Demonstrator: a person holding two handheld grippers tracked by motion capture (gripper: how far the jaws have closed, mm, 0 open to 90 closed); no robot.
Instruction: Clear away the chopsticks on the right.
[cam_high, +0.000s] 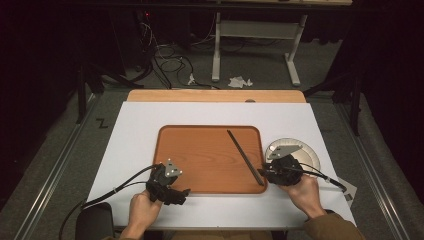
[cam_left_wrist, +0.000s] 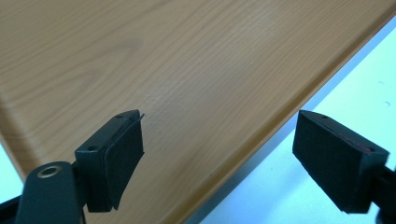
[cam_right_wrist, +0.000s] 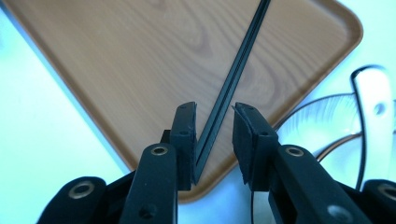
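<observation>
High view: rounded-rectangle wood-grain tray on a white sheet. Thin black chopsticks lie on the tray's right part, long axis diagonal, far end up-left, near end at the tray's front-right corner. Right gripper straddles that near end, jaws parted, left pad touching the sticks, not clamped. Left gripper is wide open over the tray's front-left edge, matte pads bare. Round clear plate lies just right of the tray.
</observation>
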